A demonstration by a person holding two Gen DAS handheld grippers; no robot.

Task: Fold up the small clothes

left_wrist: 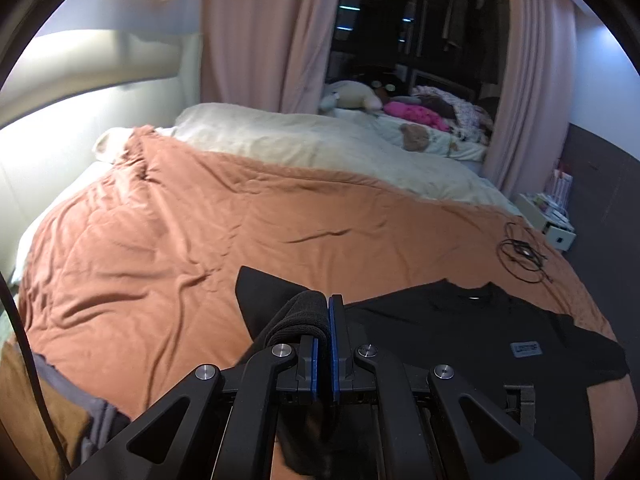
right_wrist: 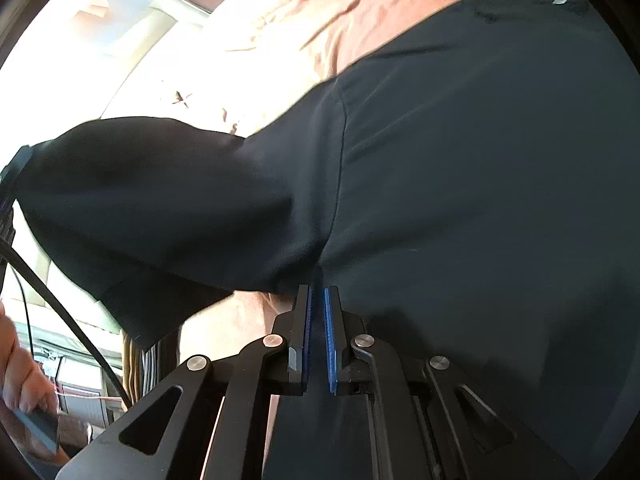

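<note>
A black T-shirt [left_wrist: 460, 332] with a grey label patch [left_wrist: 526, 348] lies spread on the orange duvet [left_wrist: 180, 232] at the lower right. My left gripper [left_wrist: 326, 300] is shut on a bunched fold of its sleeve [left_wrist: 296, 316] and holds it off the bed. In the right wrist view the T-shirt [right_wrist: 480, 180] fills most of the frame. Its sleeve [right_wrist: 160, 200] is pulled up and away to the left. My right gripper [right_wrist: 316, 292] is shut on the shirt's fabric near the armpit seam, with dark cloth between the blue pads.
A coiled black cable [left_wrist: 520, 252] lies on the duvet beyond the shirt. A cream blanket [left_wrist: 320, 140] covers the far half of the bed, with soft toys [left_wrist: 352, 96] and pink curtains [left_wrist: 260, 40] behind. A white box [left_wrist: 556, 224] stands at the right. A hand [right_wrist: 20, 380] shows at lower left.
</note>
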